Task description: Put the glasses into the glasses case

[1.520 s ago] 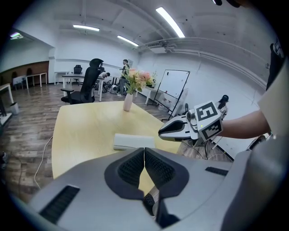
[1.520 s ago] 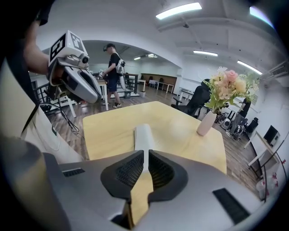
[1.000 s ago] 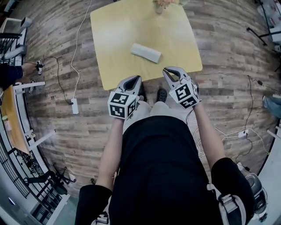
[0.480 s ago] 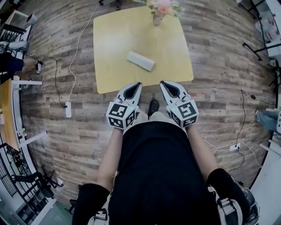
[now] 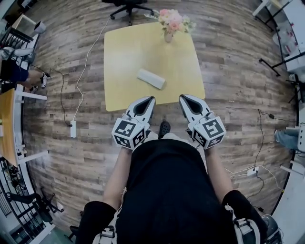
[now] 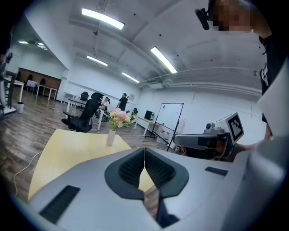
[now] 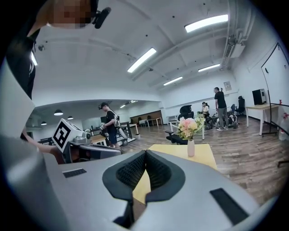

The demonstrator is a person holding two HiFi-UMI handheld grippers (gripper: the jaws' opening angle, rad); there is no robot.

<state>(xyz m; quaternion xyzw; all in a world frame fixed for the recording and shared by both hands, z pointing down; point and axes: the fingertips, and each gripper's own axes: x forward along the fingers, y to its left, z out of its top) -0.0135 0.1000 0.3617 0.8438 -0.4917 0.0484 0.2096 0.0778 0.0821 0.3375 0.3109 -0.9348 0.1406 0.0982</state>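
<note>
a person (image 5: 171,190) in a black top stands at the near edge of a square yellow table (image 5: 126,57), with open wood floor (image 5: 238,71) to either side of it. a white power strip (image 5: 73,128) and its cable lie on the boards left of the table.

the left gripper (image 5: 151,98) and right gripper (image 5: 181,96) are held side by side, apart from each other, in front of the waist. in the head view their tips line up with the table's near edge. both pairs of fingers are pressed together, ribbed pads meeting, with nothing between them and touching nothing. each gripper points forward over the table, only slightly down. the marker cubes sit at the back, toward the body. each gripper view catches the other tool off to the side.

the pale oblong glasses case (image 5: 151,78) lies slantwise on the table, well ahead of both grippers, roughly midway between the left and right edges and nearer the front. bare tabletop surrounds it on every side.

at the far edge stands a vase of flowers (image 5: 170,24), upright. a black office chair (image 5: 127,5) sits on the floor beyond.
</note>
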